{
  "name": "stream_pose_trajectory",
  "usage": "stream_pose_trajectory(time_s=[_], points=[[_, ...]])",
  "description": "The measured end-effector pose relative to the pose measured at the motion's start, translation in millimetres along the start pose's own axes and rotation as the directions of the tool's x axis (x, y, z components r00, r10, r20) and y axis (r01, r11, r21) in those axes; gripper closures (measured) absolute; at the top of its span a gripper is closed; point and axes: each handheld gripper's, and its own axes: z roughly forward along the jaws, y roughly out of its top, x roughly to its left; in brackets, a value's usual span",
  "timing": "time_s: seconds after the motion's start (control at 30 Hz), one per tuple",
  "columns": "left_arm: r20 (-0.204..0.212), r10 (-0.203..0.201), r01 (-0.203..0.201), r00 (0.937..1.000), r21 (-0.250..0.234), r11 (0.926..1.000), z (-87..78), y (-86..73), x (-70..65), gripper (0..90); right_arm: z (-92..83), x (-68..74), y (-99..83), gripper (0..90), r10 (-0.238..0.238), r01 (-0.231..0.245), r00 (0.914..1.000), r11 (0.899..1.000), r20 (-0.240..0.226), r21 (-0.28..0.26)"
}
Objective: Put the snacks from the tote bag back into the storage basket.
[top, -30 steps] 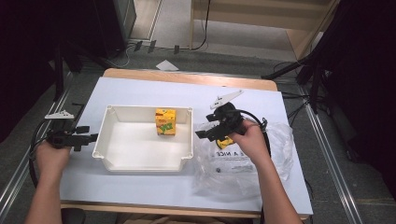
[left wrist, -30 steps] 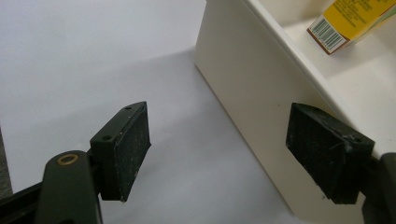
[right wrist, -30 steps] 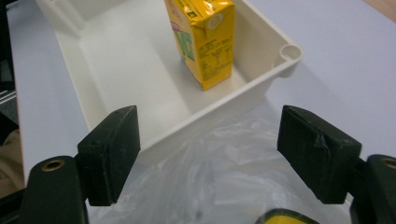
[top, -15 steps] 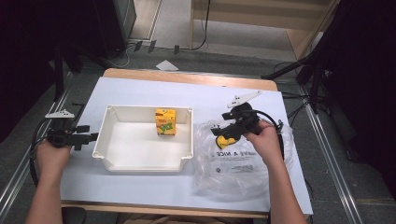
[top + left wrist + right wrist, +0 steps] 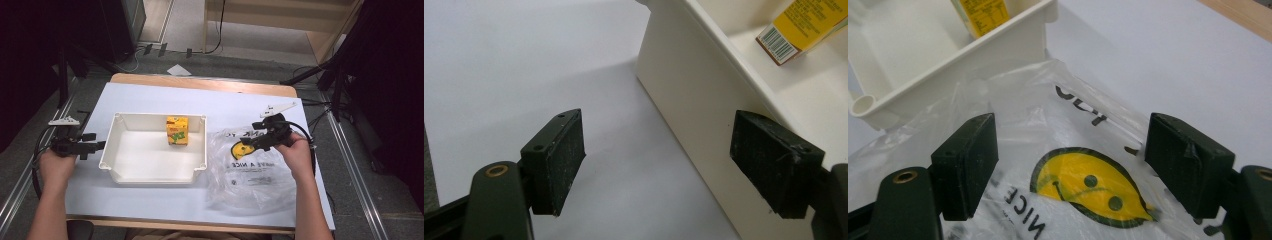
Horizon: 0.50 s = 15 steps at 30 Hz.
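White table [image 5: 150, 95] — grey floor [image 5: 190, 25]

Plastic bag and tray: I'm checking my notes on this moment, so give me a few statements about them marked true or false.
1. The yellow carton stands inside the white tray. True.
2. The right gripper is shut on the plastic bag. False: its jaws are open above the bag's smiley print.
3. The plastic bag lies inside the tray. False: it lies on the table, beside the tray on the right gripper's side.
4. The left gripper is open beside the tray's outer wall. True.
5. The bag is plain, without print. False: it bears a yellow smiley and black letters.
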Motion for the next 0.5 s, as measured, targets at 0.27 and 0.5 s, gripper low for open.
stream_pose_trajectory(time_s=[0.27,0.5], points=[[-0.003,0.0,0.0,1.0,0.0,1.0,0.3,0.8,0.1,23.1,-5.1,-15.8,-13.2,22.1,0.045,-0.044,0.9986,0.999,0.027,-0.016],[-0.005,-0.001,0.001,1.0,0.0,1.0,0.6,1.0,0.2,23.1,-3.0,-24.2,-20.7,22.1,0.076,-0.075,0.9963,0.997,0.042,-0.013]])
